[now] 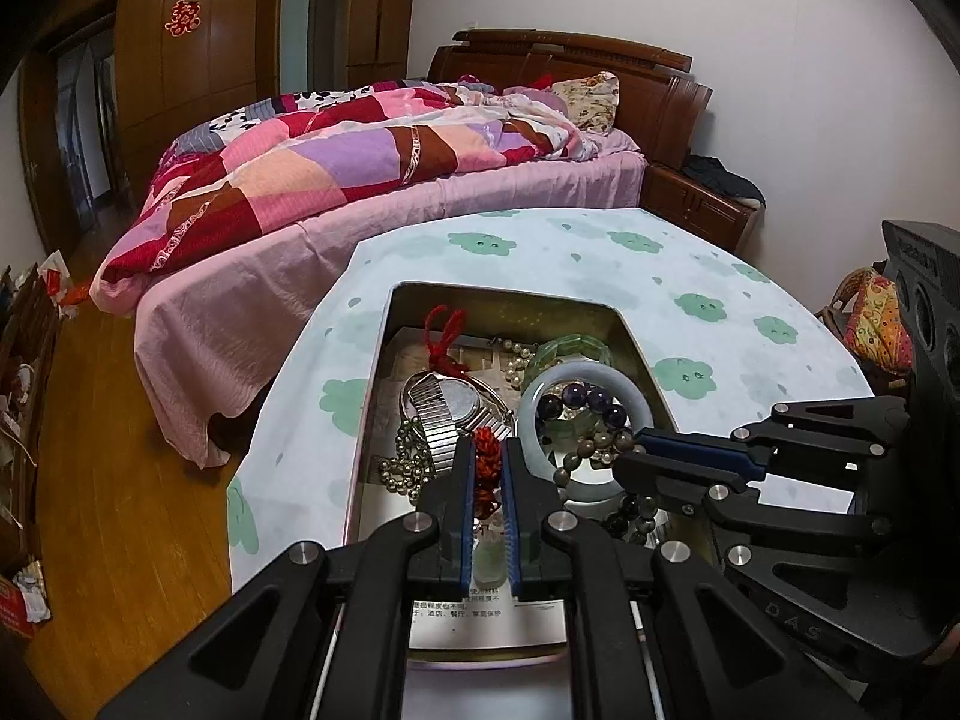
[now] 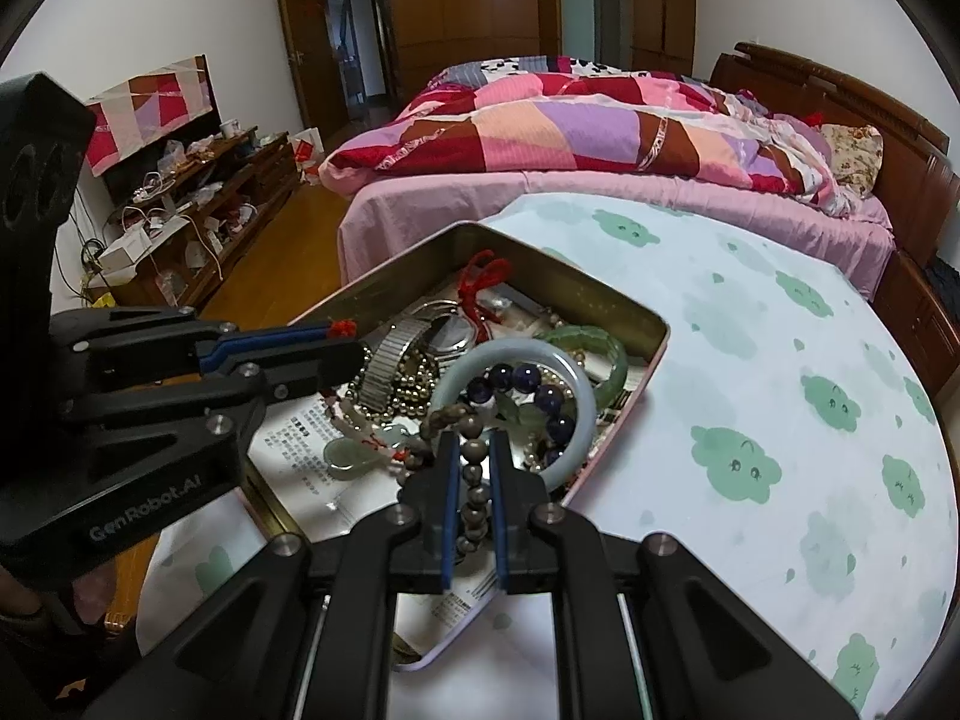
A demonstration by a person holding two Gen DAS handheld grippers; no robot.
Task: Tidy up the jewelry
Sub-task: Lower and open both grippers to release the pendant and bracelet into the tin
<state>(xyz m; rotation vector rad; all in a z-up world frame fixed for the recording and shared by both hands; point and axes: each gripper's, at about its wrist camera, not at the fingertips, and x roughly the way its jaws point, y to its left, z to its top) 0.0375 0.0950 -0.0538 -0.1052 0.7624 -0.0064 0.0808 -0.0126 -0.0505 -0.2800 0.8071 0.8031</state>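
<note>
Left gripper [image 1: 487,462]: nearly closed, its blue pads pinched on a red knot [image 1: 486,457]; a red tuft shows at the tip in the right wrist view.
Right gripper [image 2: 474,462]: nearly closed, clamped on a strand of brown beads [image 2: 471,483] that runs down between the pads.
Pose: both grippers tilt down into the tin [image 2: 576,291], tips close together; the left comes in from the tin's left side, the right from its right.
Tin: open, gold-walled, on the counter [image 2: 780,360] under a pale cloth with green clouds.
Bangle [image 2: 516,354]: pale jade ring just beyond the right gripper's tip, lying over purple beads [image 2: 543,396].
Watch [image 1: 447,405]: metal band, mid tin, beside a heap of silver beads [image 1: 405,468].
Green bracelet [image 1: 576,348]: at the far right of the tin, behind the bangle.
Red cord [image 1: 447,330]: looped near the far wall.
Pendant [image 2: 345,456]: green, on printed paper [image 2: 312,450] near the left gripper.
Hard to make out: how the knot's cord runs below the left pads, and whether it joins the pendant; the near wall of the tin is hidden by the grippers' bodies.
Beyond: a bed [image 1: 384,144] with a patchwork quilt.
</note>
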